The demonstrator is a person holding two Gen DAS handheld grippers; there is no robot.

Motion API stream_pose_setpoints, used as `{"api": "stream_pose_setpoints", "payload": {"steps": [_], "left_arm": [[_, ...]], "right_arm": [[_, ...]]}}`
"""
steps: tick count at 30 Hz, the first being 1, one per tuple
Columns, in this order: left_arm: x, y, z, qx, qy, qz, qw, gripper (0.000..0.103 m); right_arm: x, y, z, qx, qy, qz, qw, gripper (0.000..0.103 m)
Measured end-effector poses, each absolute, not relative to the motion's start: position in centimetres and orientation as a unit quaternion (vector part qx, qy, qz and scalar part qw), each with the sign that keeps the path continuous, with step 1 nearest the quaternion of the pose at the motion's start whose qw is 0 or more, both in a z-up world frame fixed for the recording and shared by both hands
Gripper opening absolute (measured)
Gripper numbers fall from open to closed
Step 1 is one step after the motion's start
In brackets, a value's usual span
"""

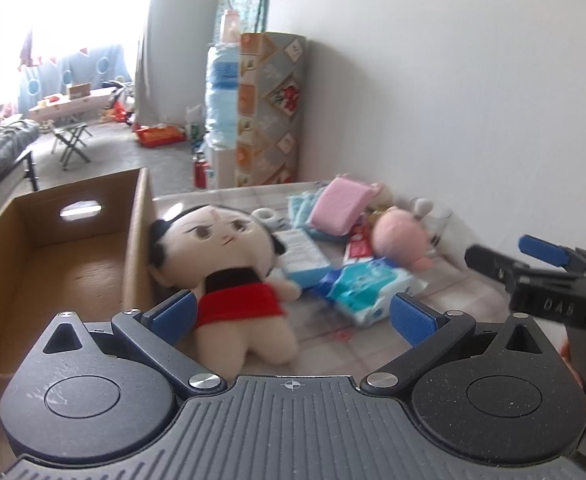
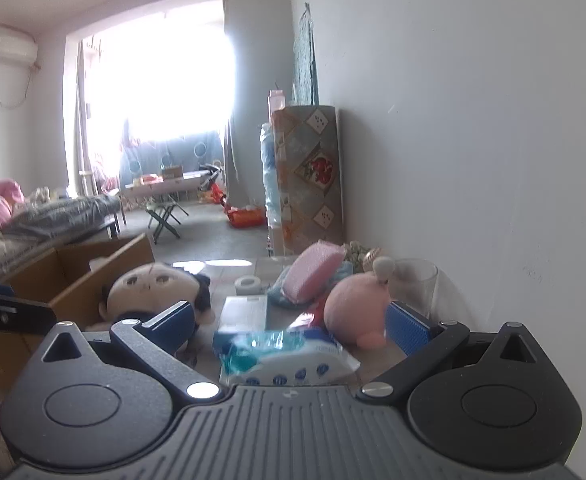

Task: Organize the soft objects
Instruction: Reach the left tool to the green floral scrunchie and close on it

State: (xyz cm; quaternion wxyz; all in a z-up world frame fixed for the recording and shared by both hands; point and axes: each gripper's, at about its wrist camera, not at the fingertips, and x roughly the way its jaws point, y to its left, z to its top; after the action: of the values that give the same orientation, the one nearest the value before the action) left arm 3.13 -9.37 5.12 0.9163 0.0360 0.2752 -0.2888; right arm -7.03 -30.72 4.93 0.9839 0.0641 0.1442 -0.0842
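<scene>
White wall runs along the right side of the tabletop [image 1: 333,332] I'm working over, with a bright window far off at the back of the room. My left claw [image 1: 291,314] has its blue pads spread wide and grips nothing; the doll in the red dress [image 1: 229,276] lies on its back just ahead of it, legs reaching in between the pads near the left one, head leaning on the wall of the open cardboard box [image 1: 53,256] off to the left. Ahead and right of that claw sits a wet-wipes pack [image 1: 367,286], and beyond it a pile: a round pink plush [image 1: 399,236], a pink sponge [image 1: 339,206], a white carton [image 1: 303,254].

My right claw [image 2: 291,326] is also spread apart and holds nothing. The wipes pack [image 2: 281,356] lies directly between its pads, the pink plush [image 2: 355,306] just inside the right pad, and a clear glass [image 2: 417,280] stands behind it by the wall.
</scene>
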Motion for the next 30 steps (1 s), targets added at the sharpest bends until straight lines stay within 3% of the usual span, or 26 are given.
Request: {"api": "stream_pose_setpoints", "payload": {"steps": [9, 19, 25, 30], "left_arm": [[6.5, -13.4, 7.1, 0.041, 0.275, -0.324, 0.904, 0.103], [11.2, -17.7, 7.2, 0.053, 0.273, -0.322, 0.905, 0.102], [18.1, -19.8, 10.1, 0.032, 0.299, -0.271, 0.915, 0.102], [24.2, -19.7, 11.8, -0.019, 0.347, -0.232, 0.909, 0.102]], "right_arm": [[-4.1, -35.1, 9.6, 0.071, 0.121, -0.062, 0.988, 0.103], [9.9, -39.0, 14.0, 0.062, 0.228, -0.028, 0.971, 0.102], [19.1, -41.6, 13.8, 0.075, 0.300, -0.050, 0.950, 0.089], [22.7, -44.6, 10.8, 0.115, 0.356, -0.069, 0.925, 0.065]]}}
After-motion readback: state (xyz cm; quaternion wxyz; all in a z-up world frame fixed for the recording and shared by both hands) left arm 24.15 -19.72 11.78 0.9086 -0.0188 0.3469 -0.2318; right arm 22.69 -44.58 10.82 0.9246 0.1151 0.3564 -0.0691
